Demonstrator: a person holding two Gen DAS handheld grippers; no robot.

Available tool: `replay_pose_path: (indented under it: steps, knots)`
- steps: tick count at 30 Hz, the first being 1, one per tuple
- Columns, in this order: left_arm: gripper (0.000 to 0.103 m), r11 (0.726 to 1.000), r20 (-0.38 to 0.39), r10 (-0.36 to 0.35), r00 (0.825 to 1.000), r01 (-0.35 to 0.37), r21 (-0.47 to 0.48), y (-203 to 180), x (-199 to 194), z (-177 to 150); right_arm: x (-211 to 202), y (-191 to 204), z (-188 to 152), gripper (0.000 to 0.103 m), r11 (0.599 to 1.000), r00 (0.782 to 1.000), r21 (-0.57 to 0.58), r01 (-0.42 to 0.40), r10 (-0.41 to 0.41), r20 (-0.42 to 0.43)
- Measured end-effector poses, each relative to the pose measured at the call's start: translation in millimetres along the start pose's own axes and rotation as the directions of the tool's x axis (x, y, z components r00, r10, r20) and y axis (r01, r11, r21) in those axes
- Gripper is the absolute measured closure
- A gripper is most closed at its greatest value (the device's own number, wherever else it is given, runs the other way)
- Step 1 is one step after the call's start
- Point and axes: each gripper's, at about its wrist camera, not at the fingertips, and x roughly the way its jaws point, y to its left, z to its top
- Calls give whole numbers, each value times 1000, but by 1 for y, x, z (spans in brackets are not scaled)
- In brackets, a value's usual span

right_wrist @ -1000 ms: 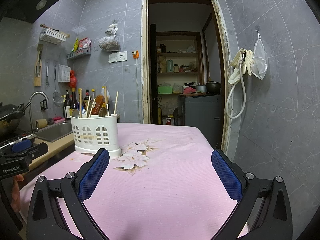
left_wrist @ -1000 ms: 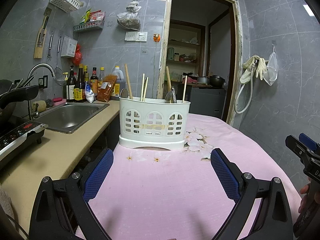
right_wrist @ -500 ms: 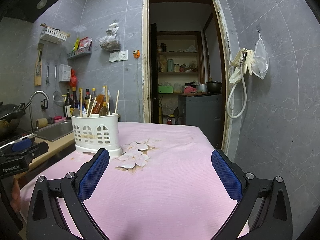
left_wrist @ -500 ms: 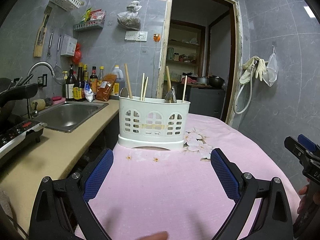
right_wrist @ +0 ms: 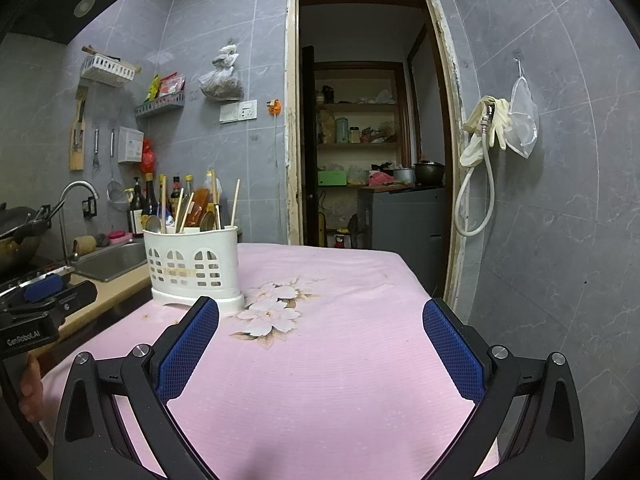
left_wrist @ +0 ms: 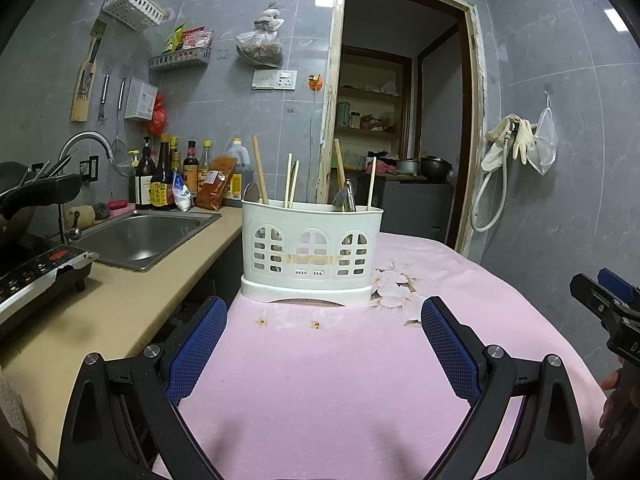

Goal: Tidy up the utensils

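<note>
A white plastic utensil caddy [left_wrist: 312, 254] stands upright on the pink flowered tablecloth [left_wrist: 340, 376], holding wooden chopsticks [left_wrist: 259, 169] and metal spoons [left_wrist: 345, 200]. My left gripper [left_wrist: 324, 328] is open and empty, hovering low over the cloth just short of the caddy. In the right wrist view the caddy [right_wrist: 192, 268] sits at the left, its chopsticks [right_wrist: 236, 202] sticking up. My right gripper [right_wrist: 320, 332] is open and empty too, to the right of the caddy over the cloth [right_wrist: 340, 360]. Each gripper shows at the edge of the other's view.
Left of the table runs a beige counter [left_wrist: 100, 304] with a steel sink [left_wrist: 140, 236], a row of sauce bottles [left_wrist: 164, 184] and an induction cooker [left_wrist: 36, 276]. A doorway [right_wrist: 368, 152] opens behind the table. The grey tiled wall [right_wrist: 560, 200] stands close on the right.
Both views have hardly shifted; the caddy sits marginally closer and more central. A blurred fingertip at the bottom edge of the left wrist view half a second ago is gone.
</note>
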Motion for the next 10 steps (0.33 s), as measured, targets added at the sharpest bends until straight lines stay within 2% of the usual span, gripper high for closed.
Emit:
replay_pose_path:
  steps: [10]
  knots:
    - [7, 1000, 1, 6, 1000, -6, -3, 1, 0, -2, 0, 1, 0, 0, 1000, 1000, 1, 0, 0, -3]
